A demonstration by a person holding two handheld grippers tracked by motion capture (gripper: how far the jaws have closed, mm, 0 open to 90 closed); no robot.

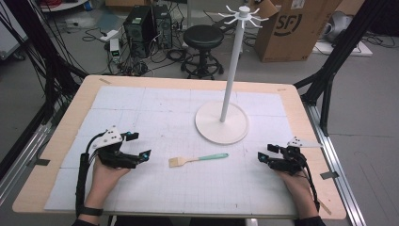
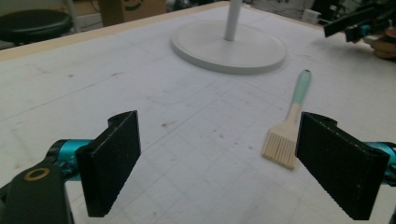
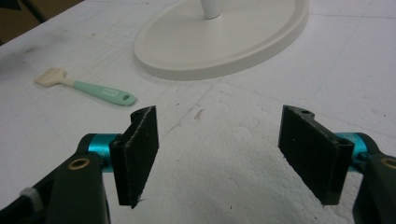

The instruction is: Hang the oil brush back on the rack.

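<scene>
The box (image 1: 291, 23) reads "SF". The brush (image 1: 197, 159), mint handle and pale bristles, lies between both grippers. The left gripper (image 1: 139, 146) and the right gripper (image 1: 266, 153) stand wide open, empty.

We are seeing the brush (image 2: 286, 135) in the left gripper view with one bristle corner lying behind a black pad. The stand's pole (image 3: 211, 8) is running off the top edge in the right gripper view; its base (image 3: 224, 42) is being clipped at upper right. The other gripper (image 2: 359, 25), upper right of the left gripper view, is showing blurred and cut off.

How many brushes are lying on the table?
1: a small pastry brush with mint-green handle and pale bristles, lying flat on the white mat, in front of the white stand's round base.
</scene>
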